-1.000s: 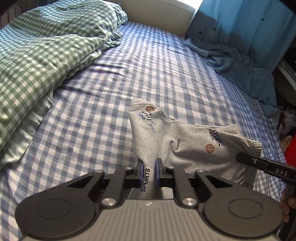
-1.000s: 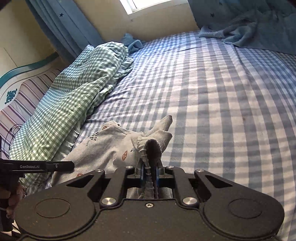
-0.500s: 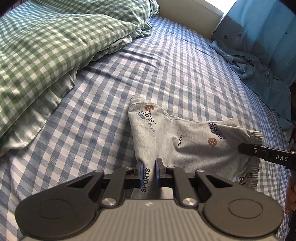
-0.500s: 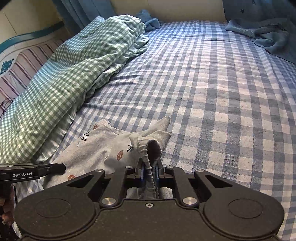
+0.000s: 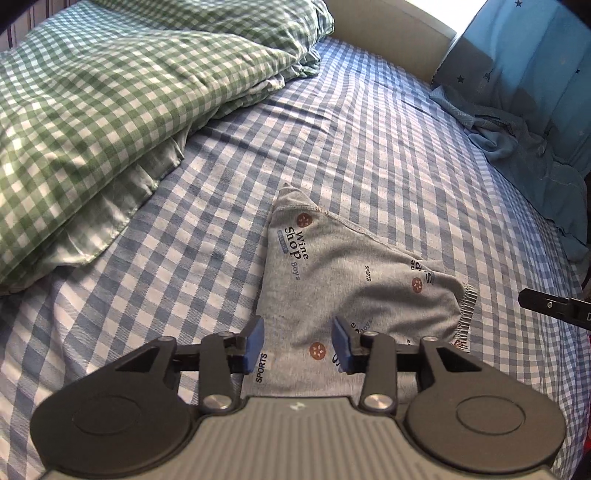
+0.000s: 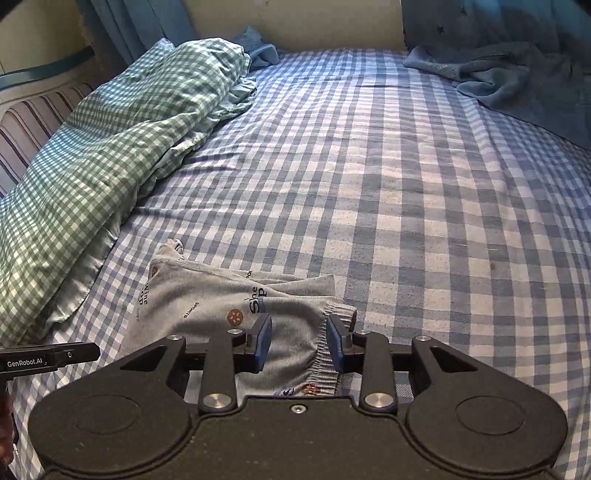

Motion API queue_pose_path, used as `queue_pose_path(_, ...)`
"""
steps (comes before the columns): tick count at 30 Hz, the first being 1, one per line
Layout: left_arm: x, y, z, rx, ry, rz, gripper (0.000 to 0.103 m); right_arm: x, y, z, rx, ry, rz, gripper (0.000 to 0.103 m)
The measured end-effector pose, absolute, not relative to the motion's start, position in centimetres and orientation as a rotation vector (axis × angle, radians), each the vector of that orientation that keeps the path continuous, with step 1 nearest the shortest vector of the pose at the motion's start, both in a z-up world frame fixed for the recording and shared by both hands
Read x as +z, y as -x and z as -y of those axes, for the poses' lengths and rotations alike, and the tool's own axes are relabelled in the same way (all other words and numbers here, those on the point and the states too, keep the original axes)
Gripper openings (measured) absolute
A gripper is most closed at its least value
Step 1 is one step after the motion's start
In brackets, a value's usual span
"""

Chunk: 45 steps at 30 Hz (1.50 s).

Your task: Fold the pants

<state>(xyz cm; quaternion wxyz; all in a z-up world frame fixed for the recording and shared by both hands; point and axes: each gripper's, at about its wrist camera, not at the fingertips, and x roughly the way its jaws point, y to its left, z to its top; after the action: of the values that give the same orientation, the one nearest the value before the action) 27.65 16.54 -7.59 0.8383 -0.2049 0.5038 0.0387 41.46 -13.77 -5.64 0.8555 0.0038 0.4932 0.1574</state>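
Observation:
The grey printed pants (image 5: 332, 273) lie folded on the blue checked bed sheet (image 5: 388, 155), with the elastic waistband at their right edge. My left gripper (image 5: 297, 343) is open just over the near left part of the pants, holding nothing. In the right wrist view the pants (image 6: 207, 299) lie flat, and my right gripper (image 6: 297, 343) is open over the waistband (image 6: 328, 354), holding nothing. The tip of the right gripper shows at the right edge of the left wrist view (image 5: 550, 304).
A green checked duvet (image 5: 110, 110) is piled along the left side of the bed. Blue cloth (image 5: 524, 155) and a blue curtain (image 5: 535, 55) lie at the far right. The bed's back board (image 6: 295, 22) stands at the far end.
Both grippers have opened and let go of the pants, which now lie flat on the sheet. Both grippers have dropped lower toward the bed.

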Motion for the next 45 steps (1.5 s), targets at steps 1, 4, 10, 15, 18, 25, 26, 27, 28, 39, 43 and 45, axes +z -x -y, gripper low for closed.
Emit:
queue_pose_path(1,-7.4,-27.7,-16.5,0.085,0.424,-1.055,0.06,-4.9,-40.5,13.9,0.331,-0.018,-1.016,0.048)
queue_pose_path(4,-6.4,-26.7,-16.2,0.092,0.391,-1.026,0.077,-3.2,-37.4,14.1,0.329,-0.036,-0.964,0.06)
queue_pose_path(10,-4.6,-22.5,-15.0,0.111,0.297,-0.949,0.102,-1.1,-30.8,14.4,0.325,-0.049,-0.882,0.086)
queue_pose_path(15,-4.4,-18.3,-13.3,0.173,0.252,-0.918,0.103,-0.6,-25.4,14.5,0.326,-0.049,-0.824,0.098)
queue_pose_path(18,-4.3,-15.3,-12.0,0.232,0.231,-0.916,0.103,-0.5,-22.2,14.8,0.344,-0.052,-0.81,0.102)
queue_pose_path(25,-4.3,-9.2,-8.9,0.277,0.145,-0.904,0.103,-1.4,-16.1,15.7,0.404,-0.031,-0.828,0.102)
queue_pose_path(26,-4.4,-8.3,-8.4,0.277,0.141,-0.903,0.103,-1.6,-15.4,16.0,0.41,-0.029,-0.836,0.102)
queue_pose_path(27,-4.4,-7.5,-8.0,0.279,0.138,-0.904,0.103,-1.9,-14.7,16.2,0.414,-0.026,-0.845,0.102)
queue_pose_path(28,-4.5,-6.9,-7.6,0.28,0.137,-0.904,0.103,-2.2,-13.9,16.6,0.417,-0.024,-0.855,0.102)
queue_pose_path(39,-4.5,-2.4,-4.3,0.294,0.136,-0.905,0.103,-3.0,-9.5,19.4,0.437,-0.025,-0.904,0.102)
queue_pose_path(43,-4.0,-2.1,-3.6,0.291,0.125,-0.892,0.103,-2.8,-8.9,19.7,0.453,-0.016,-0.904,0.102)
queue_pose_path(45,-3.8,-2.0,-3.3,0.29,0.122,-0.887,0.103,-2.8,-8.7,19.8,0.459,-0.014,-0.905,0.102)
